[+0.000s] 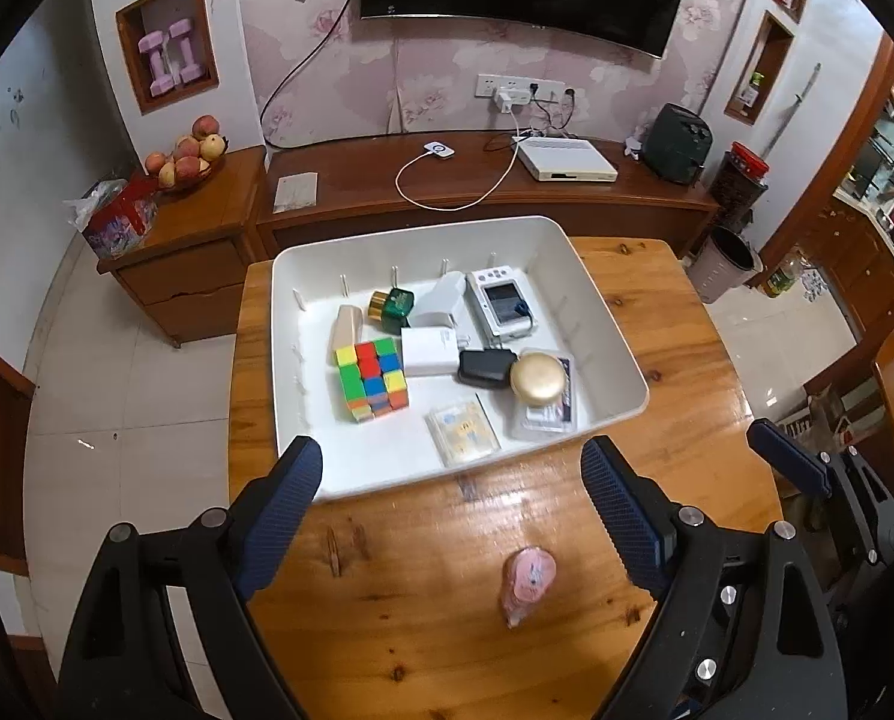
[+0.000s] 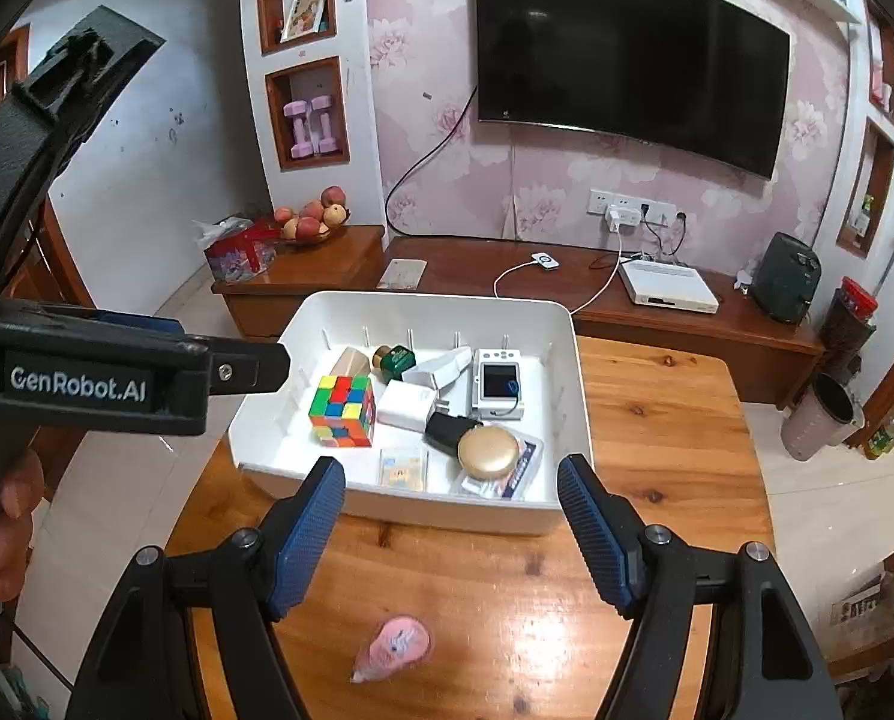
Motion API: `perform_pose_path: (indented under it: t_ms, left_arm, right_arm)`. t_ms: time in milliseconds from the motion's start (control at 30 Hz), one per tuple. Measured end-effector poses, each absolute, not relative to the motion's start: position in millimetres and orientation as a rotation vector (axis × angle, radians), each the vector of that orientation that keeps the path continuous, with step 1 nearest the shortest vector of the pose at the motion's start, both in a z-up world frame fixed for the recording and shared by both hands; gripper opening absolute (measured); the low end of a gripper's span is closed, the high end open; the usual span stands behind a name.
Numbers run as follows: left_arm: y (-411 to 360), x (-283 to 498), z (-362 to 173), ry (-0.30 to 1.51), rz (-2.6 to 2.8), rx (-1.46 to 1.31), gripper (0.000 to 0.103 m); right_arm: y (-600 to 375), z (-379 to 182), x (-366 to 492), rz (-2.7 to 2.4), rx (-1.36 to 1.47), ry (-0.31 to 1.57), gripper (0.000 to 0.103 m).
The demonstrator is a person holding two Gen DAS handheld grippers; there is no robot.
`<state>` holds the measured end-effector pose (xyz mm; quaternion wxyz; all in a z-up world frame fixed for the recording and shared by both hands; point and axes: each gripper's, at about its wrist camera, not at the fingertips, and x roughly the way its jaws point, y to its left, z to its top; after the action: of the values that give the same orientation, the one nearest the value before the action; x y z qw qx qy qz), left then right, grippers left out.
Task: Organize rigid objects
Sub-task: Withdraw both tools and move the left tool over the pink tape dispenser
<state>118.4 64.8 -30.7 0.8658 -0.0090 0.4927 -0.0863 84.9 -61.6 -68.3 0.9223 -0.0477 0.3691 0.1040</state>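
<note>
Judging by the layout, the sorting is nearing its end: the wooden table [image 1: 657, 324] is carrying a white bin [image 1: 603, 312] that is already holding nearly every rigid item, and only one piece is lying outside it.

Inside the bin, a colour cube [image 1: 372, 381] is sitting at the left, a white handheld device [image 1: 501, 303] at the far right, a white charger block [image 1: 429, 351] in the middle, a black case [image 1: 486, 367] just beside it, a gold round lid [image 1: 540, 379] resting on a clear packet, and a green bottle [image 1: 394, 303] toward the back.

The remaining item, a small pink object [image 1: 528, 585], is lying on bare tabletop near the bin's front wall, apart from it. It is looking rounded with a tapered end; the blur is hiding further detail.

The left gripper [image 1: 450, 510] is hanging with its jaws spread and pinching nothing. The right gripper [image 2: 450, 531] is likewise standing spread and empty, with the pink object lying below both.
</note>
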Motion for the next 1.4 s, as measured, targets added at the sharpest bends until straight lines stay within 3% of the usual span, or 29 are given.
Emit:
perform_pose_path:
  t_ms: [567, 1400]
  left_arm:
    - [37, 63, -62, 1.054, -0.219, -0.008, 0.09]
    - [-17, 69, -229, 1.24, -0.251, 0.161, 0.09]
  right_arm:
    - [-107, -85, 20, 0.14, -0.102, 0.814, 0.074]
    - [-178, -170, -25, -0.076, -0.014, 1.065, 0.074]
